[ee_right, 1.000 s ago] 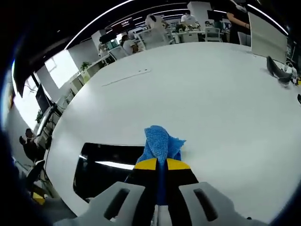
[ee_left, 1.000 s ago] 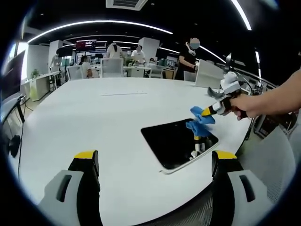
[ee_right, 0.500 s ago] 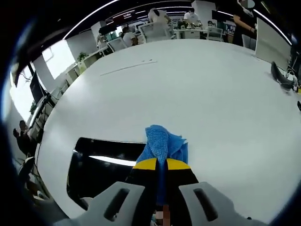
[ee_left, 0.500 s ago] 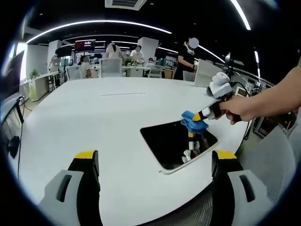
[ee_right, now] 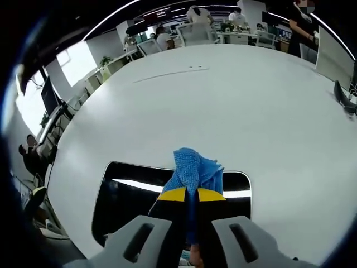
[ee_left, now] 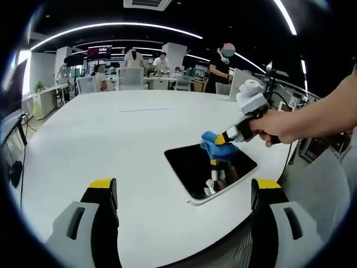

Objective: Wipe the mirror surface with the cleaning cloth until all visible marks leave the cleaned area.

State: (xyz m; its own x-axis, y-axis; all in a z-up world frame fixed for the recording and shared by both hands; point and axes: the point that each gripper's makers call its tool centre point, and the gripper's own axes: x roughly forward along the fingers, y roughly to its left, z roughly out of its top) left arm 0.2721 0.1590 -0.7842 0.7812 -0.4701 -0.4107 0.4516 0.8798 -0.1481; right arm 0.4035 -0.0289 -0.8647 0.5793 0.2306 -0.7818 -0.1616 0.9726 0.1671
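Note:
A dark rectangular mirror (ee_left: 205,167) (ee_right: 131,200) with a pale rim lies flat on the white round table (ee_left: 111,134) near its front right edge. My right gripper (ee_left: 222,138) (ee_right: 188,194), held by a person's hand, is shut on a blue cleaning cloth (ee_left: 212,144) (ee_right: 193,170). The cloth rests over the mirror's middle, and the mirror reflects the gripper. My left gripper (ee_left: 181,190) stands open at the table's near edge, well short of the mirror, with nothing between its yellow-tipped fingers (ee_left: 101,184).
A thin strip (ee_left: 144,110) lies far out on the table. A dark curved object (ee_right: 345,104) sits at the table's right edge. Desks, chairs and several people (ee_left: 221,70) stand beyond the far side. A person's forearm (ee_left: 321,114) reaches in from the right.
The right gripper has carried the blue cloth leftward from the mirror's far right corner to over its middle. The left gripper has stayed put.

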